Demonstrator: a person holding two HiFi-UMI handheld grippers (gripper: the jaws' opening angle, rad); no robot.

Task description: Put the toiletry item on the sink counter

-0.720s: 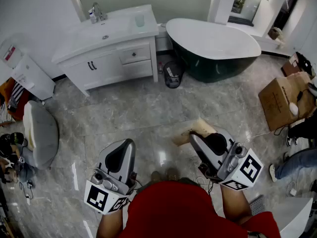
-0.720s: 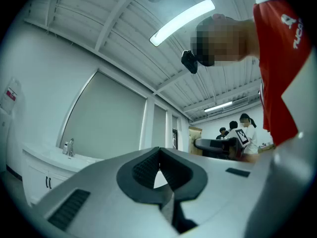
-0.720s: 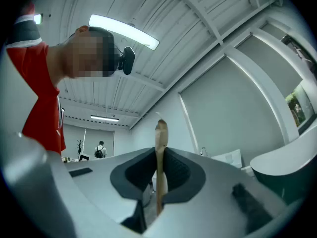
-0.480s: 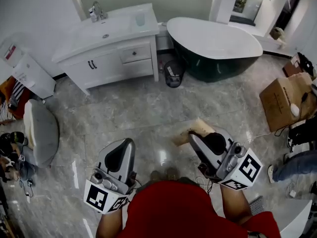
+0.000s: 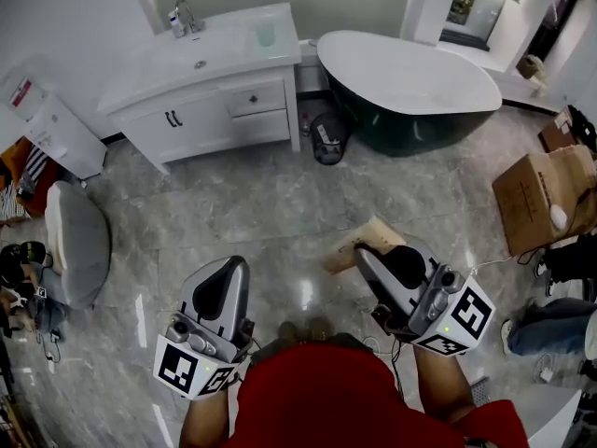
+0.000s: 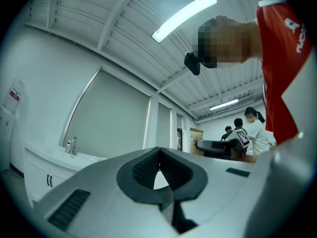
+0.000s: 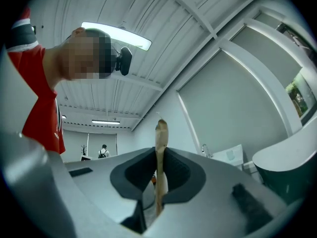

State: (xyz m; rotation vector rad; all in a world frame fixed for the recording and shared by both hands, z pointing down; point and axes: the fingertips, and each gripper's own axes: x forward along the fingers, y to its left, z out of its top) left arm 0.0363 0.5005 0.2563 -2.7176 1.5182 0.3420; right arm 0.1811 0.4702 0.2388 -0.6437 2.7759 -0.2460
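Tan toiletry item [image 5: 359, 241]: thin and flat, and you've got it up off the grey marble floor [image 5: 242, 203], carried out in front of you, well apart from the sink table.
Right tool [image 5: 364, 254]: clenched on that item. Your right gripper view catches it edge-on, a narrow tan strip pinched between the dark pads and poking up past the tips.
Left tool [image 5: 237, 265]: closed with nothing in it. The left gripper view shows the pads meeting at the tips, with only a small triangular chink below them.
Tool pose: both sit side by side low in the head view, noses toward the far wall, each marker cube nearest your red shirt [image 5: 326, 390].
Sink table [image 5: 149, 73]: white, at the far left against the wall, with a faucet [image 5: 182, 19] at its back edge and a pale green cup [image 5: 266, 35] near its right end. There are drawers and doors below.
Bathtub [image 5: 410, 77]: dark outside, white inside, just right of the sink table.
Bin [image 5: 326, 143]: small and dark, on the floor between the sink table and the bathtub.
Cardboard box [image 5: 536, 199]: on the floor at the right edge, well clear of both tools.
Bystanders: a few people [image 6: 247, 130] stand far off in the left gripper view, too small to say more.
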